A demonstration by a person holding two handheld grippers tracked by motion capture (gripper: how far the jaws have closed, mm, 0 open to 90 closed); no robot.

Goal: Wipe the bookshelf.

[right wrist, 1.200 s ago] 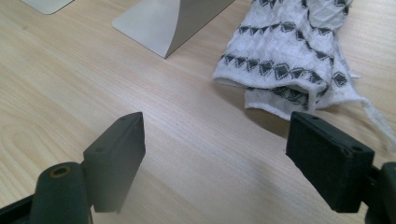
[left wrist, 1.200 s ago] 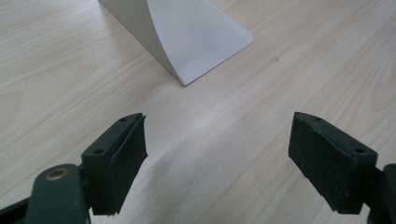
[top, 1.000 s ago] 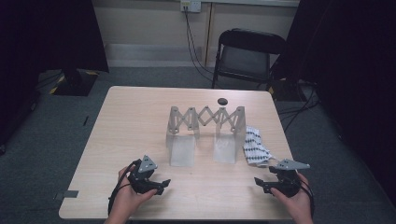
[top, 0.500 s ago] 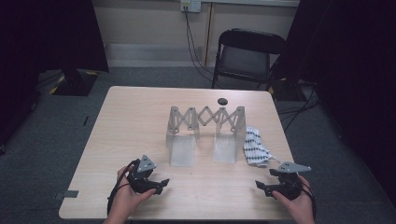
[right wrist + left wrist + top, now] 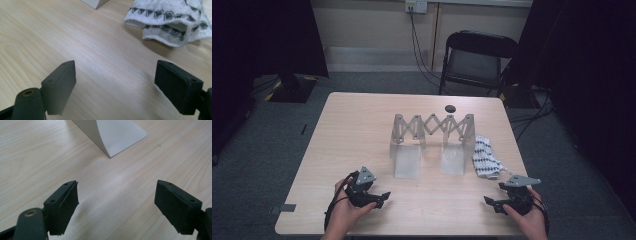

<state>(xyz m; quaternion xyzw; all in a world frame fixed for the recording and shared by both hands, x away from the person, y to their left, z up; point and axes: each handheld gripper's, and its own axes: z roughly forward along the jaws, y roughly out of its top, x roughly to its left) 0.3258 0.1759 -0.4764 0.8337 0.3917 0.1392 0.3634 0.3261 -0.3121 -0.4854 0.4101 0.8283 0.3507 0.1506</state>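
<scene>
A pale grey folding rack [image 5: 432, 127] with a zigzag lattice top stands on two curved feet mid-table. One of its feet [image 5: 113, 135] lies ahead of my left gripper [image 5: 116, 205], whose jaws are open over bare wood. That left gripper [image 5: 382, 196] rests near the front left edge. A white cloth with black patterned bands [image 5: 485, 156] lies crumpled right of the rack. My right gripper [image 5: 488, 201] sits near the front right edge; the right gripper [image 5: 115, 86] is open, empty, with the cloth [image 5: 172, 20] beyond it to the right.
A small black round object [image 5: 450, 108] lies on the wooden table [image 5: 357, 125] behind the rack. A black folding chair [image 5: 477, 60] stands past the far edge, with cables on the grey floor around it.
Both hands have shifted only slightly near the front edge; the rack, cloth and black object have not moved.
</scene>
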